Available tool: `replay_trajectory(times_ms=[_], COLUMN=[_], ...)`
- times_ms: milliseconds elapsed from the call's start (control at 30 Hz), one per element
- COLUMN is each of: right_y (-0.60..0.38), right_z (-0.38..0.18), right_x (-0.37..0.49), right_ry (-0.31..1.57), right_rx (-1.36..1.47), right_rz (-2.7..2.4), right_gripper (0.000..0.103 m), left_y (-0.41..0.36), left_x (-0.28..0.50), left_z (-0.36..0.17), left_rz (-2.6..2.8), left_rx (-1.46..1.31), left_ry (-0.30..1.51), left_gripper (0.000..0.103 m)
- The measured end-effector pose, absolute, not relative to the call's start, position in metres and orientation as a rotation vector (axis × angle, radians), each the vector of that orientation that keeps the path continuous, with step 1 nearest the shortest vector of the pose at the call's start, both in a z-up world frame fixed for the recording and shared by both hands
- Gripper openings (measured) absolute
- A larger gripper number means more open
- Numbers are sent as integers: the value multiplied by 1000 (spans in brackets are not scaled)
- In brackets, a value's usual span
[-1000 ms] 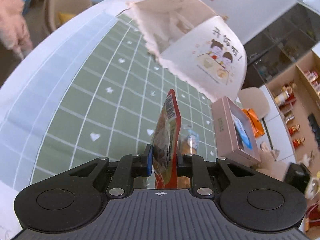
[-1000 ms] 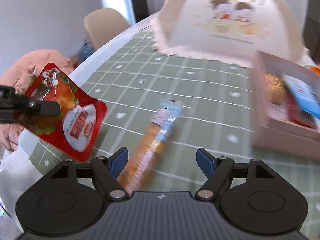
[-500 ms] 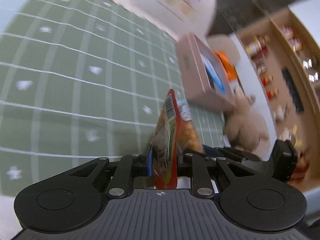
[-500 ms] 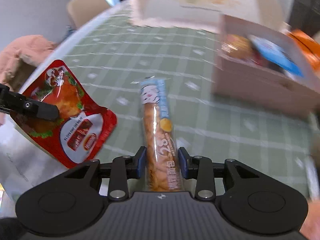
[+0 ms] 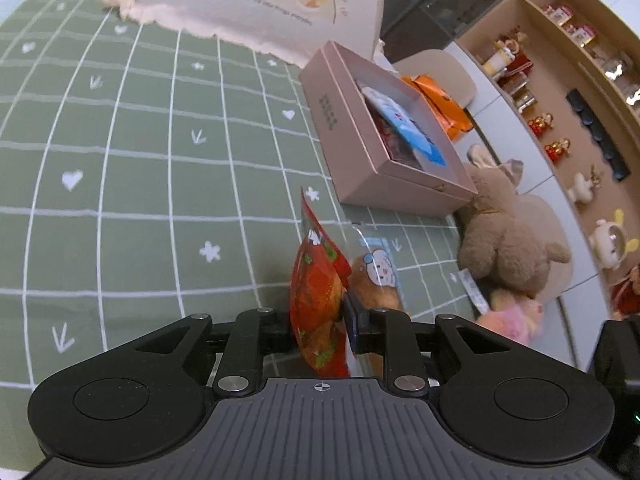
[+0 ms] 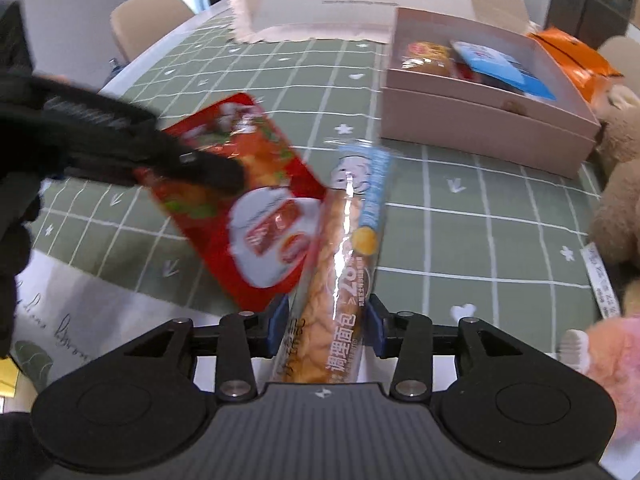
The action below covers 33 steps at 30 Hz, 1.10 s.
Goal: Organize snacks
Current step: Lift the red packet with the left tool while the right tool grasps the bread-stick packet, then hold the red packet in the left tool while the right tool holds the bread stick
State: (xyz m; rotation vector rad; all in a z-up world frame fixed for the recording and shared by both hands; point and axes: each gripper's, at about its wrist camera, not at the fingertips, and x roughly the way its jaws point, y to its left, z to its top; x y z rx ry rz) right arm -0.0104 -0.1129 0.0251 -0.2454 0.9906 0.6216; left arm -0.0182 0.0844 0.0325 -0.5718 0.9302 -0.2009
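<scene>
Opening, left gripper [image 5: 320, 322] fingers hold red pouch [image 5: 316, 304]; right gripper [image 6: 326, 320] fingers, bread stick [image 6: 340, 280].

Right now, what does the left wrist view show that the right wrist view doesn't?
Left wrist only: wall shelves with jars and figurines, and the left claw from behind, opening, red pouch edge-on between its pads.

Right wrist only: the pouch's printed face, the right claw opening with the long bread packet between its pads, and a chair.

Both: pink box with snacks inside, green grid tablecloth, brown plush toy, orange bag.
</scene>
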Motion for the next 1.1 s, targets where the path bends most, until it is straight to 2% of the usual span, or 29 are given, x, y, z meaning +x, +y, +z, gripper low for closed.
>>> replay_trajectory(times_ms=[167, 233, 500, 733, 867, 1100], right_y=[-116, -120, -112, -104, -108, -107], right_z=[31, 33, 37, 25, 23, 23], right_x=[-2, 10, 32, 35, 29, 14], right_ry=[967, 960, 901, 947, 952, 954], right_rx=[-237, -224, -272, -271, -256, -239], right_rz=[596, 554, 516, 542, 541, 547], right_gripper=[42, 46, 50, 50, 53, 55], left_y=[63, 57, 53, 51, 72, 116], left_x=[-26, -31, -43, -52, -45, -34], left_z=[53, 58, 63, 64, 39, 3], left_rz=[-173, -186, -230, -245, -208, -245], left_rx=[-368, -329, -331, -286, -437, -830], left_ry=[908, 908, 921, 869, 897, 905], left_gripper=[28, 27, 23, 23, 31, 30])
